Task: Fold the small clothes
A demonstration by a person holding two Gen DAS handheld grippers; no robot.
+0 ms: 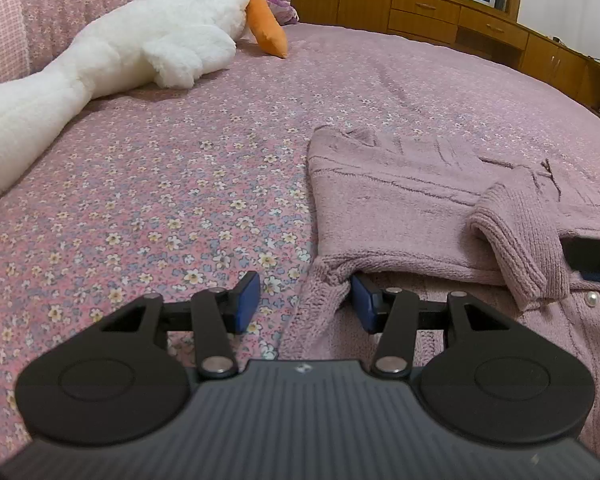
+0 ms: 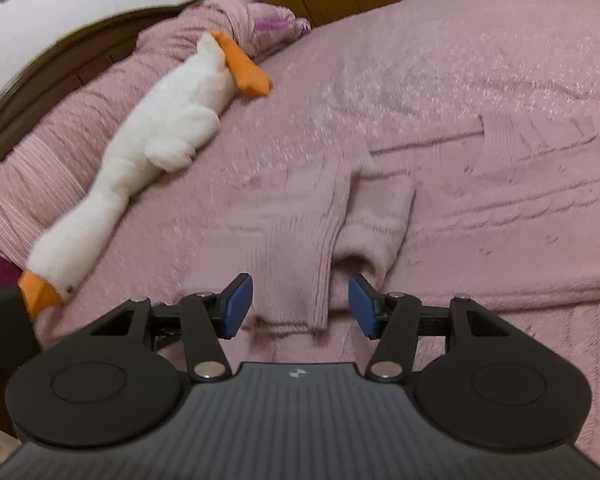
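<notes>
Bed (image 1: 188, 184) with a pink floral cover fills both views; wooden cabinets (image 1: 420, 8) line its far side. Plush goose (image 1: 140, 48), white with orange feet, lies far left, well apart from the work. Cardigan (image 1: 400, 208), mauve knit with pearl buttons (image 1: 592, 300), lies flat on the bed at near right, part folded, one ribbed sleeve (image 1: 516, 240) laid across its body.

Left gripper (image 1: 306, 304) sits low at the cardigan's near left edge, fingers apart; the right blue pad is tucked under a fold of knit, the left pad over bare cover. It pinches nothing.

Right gripper (image 2: 300, 304) hovers just over the sleeve cuff, which lies between its fingers. They stand apart, and the pads look clear of the cloth, though motion blur makes this uncertain.

Judging the step as laying the sleeve in: leave the sleeve flat and straight across the body, then take the next hem with both grippers evenly, lifting low so the soft knit does not drag or bunch.
</notes>
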